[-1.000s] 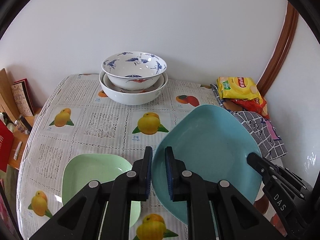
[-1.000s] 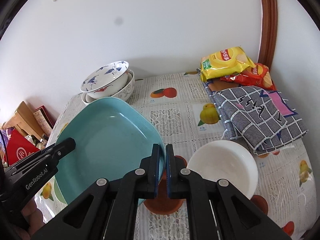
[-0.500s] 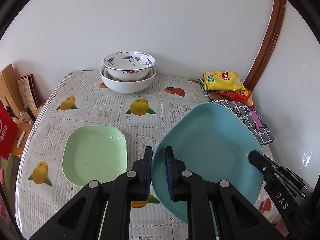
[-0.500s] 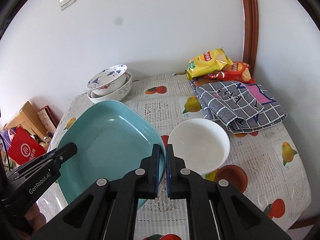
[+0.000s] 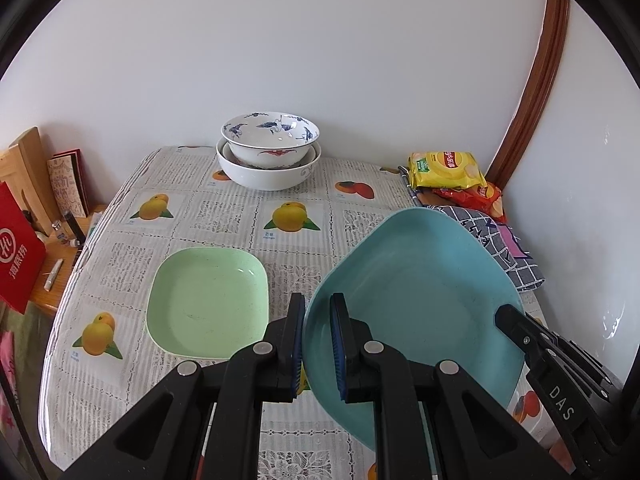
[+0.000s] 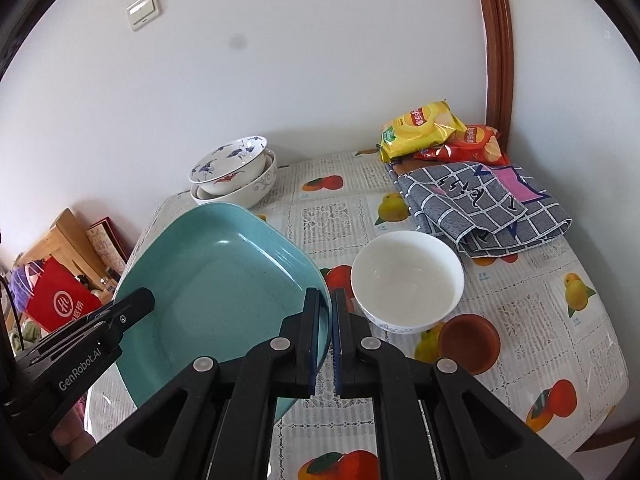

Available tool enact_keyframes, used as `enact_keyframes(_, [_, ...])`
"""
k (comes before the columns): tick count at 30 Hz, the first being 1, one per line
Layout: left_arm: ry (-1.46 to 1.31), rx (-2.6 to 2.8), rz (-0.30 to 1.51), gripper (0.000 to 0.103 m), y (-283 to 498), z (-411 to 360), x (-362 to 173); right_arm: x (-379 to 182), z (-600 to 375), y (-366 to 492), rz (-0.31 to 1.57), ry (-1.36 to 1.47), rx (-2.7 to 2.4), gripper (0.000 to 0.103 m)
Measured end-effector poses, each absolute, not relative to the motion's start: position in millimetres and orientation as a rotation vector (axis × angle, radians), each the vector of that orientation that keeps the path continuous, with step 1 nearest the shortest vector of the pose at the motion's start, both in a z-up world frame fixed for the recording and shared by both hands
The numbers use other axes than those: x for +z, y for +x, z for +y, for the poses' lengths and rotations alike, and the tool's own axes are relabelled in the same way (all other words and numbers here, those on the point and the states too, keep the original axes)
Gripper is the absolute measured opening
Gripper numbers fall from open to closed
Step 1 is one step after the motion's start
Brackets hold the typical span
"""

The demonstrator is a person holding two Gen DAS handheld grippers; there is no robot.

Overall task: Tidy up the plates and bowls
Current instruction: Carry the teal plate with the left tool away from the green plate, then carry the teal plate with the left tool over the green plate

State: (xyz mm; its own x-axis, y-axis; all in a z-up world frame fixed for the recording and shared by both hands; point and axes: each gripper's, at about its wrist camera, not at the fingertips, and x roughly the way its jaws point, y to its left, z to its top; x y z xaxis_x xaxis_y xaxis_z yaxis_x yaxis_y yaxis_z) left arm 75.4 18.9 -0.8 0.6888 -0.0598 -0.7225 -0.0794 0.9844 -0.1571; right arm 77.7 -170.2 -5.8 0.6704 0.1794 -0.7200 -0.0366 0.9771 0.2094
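Observation:
A large teal square plate (image 5: 416,312) hangs tilted above the table, held at two opposite edges. My left gripper (image 5: 318,344) is shut on its left rim, and my right gripper (image 6: 325,336) is shut on its right rim (image 6: 216,280). Each gripper shows in the other's view, the right gripper (image 5: 506,316) and the left gripper (image 6: 140,304). A pale green square plate (image 5: 208,304) lies on the table below and left of the teal one. Two nested patterned bowls (image 5: 269,148) stand at the back by the wall. A white bowl (image 6: 408,280) and a small brown dish (image 6: 468,338) sit to the right.
The table (image 5: 224,216) has a fruit-print cloth and stands in a wall corner. Snack bags (image 6: 424,128) and a folded checked cloth (image 6: 484,204) lie at the back right. A red bag (image 5: 16,252) and a wooden rack (image 5: 28,168) stand beyond the left edge.
Both grippers have drawn back and a little upward with the teal plate. The bowls look farther away, and the green plate and white bowl have come fully into view.

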Motion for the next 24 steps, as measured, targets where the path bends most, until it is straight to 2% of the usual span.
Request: enact_keyframes(24, [-0.222,-0.004,0.814,0.013,68,28,-4,-6,-165,68,0.831,0.181,0.116,0.006])
